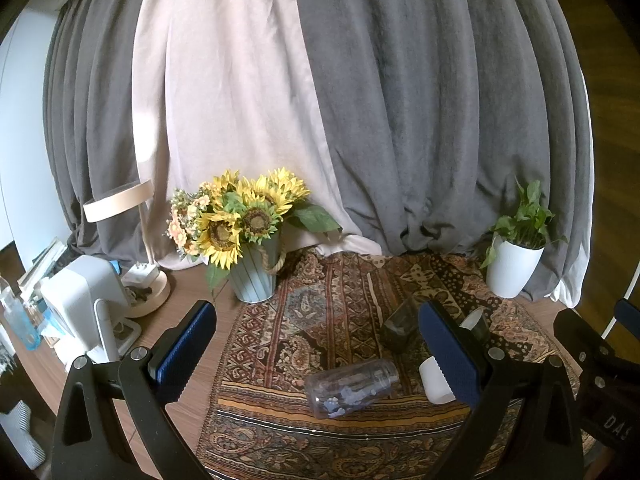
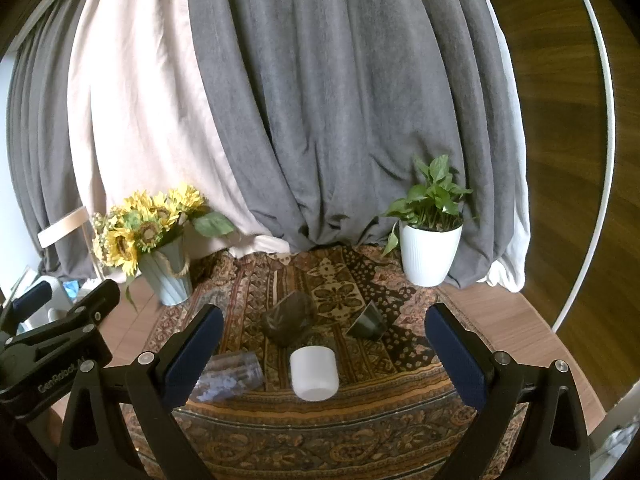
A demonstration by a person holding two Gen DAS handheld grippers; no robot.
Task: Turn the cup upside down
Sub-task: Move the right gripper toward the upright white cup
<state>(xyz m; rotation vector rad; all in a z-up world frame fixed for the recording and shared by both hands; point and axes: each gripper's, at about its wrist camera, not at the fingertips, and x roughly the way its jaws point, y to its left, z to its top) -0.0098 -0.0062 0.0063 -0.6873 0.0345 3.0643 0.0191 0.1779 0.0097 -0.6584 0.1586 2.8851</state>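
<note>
Several cups sit on a patterned cloth (image 2: 360, 432). A clear cup with blue print (image 1: 352, 386) (image 2: 232, 376) lies on its side. A white cup (image 2: 314, 372) (image 1: 436, 384) stands upside down near the middle. A dark smoky glass (image 2: 289, 318) (image 1: 400, 326) lies tilted behind it. A small dark cup with a white inside (image 2: 368, 320) (image 1: 476, 322) lies tipped to the right. My left gripper (image 1: 320, 356) is open and empty, above the clear cup. My right gripper (image 2: 324, 356) is open and empty, around the white cup's position but above it.
A grey pot of sunflowers (image 1: 256, 276) (image 2: 168, 272) stands at the back left. A white pot with a green plant (image 2: 430, 252) (image 1: 512, 268) stands at the back right. Curtains hang behind. A lamp (image 1: 120, 204) and white devices (image 1: 84, 300) crowd the left edge.
</note>
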